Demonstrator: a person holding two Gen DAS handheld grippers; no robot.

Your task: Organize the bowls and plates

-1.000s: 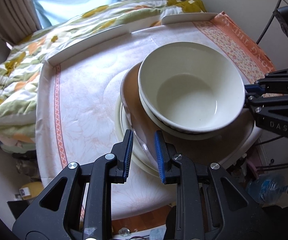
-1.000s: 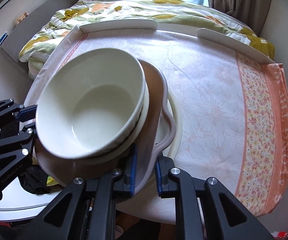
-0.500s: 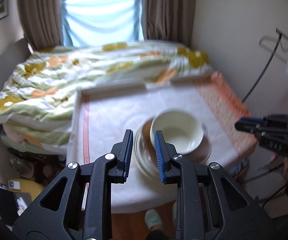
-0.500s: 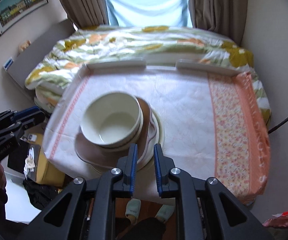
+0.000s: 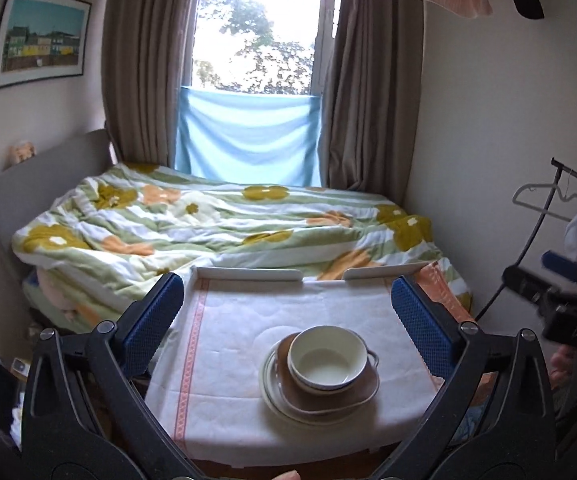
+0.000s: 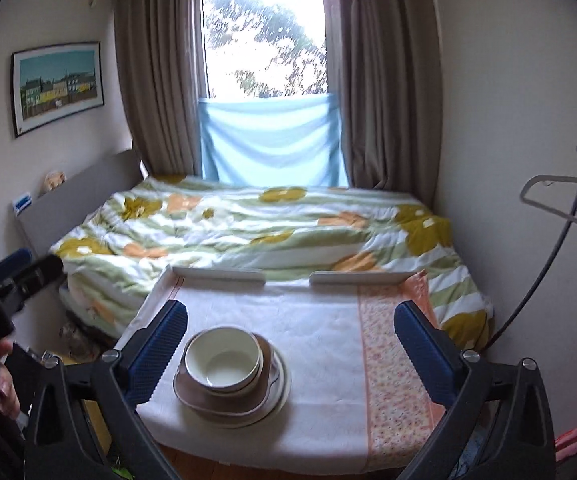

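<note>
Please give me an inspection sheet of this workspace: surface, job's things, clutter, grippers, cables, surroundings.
Surface: table under a white cloth with an orange border.
Job's things: cream bowl on a brown plate, on pale plates, one stack.
Clutter: nothing seen on the table.
Grippers: left gripper and right gripper have just been opening; both open, nothing between the fingers, raised clear of the stack.
Cables: black cable by the right wall.
Surroundings: bed, curtains, window, framed picture.
</note>
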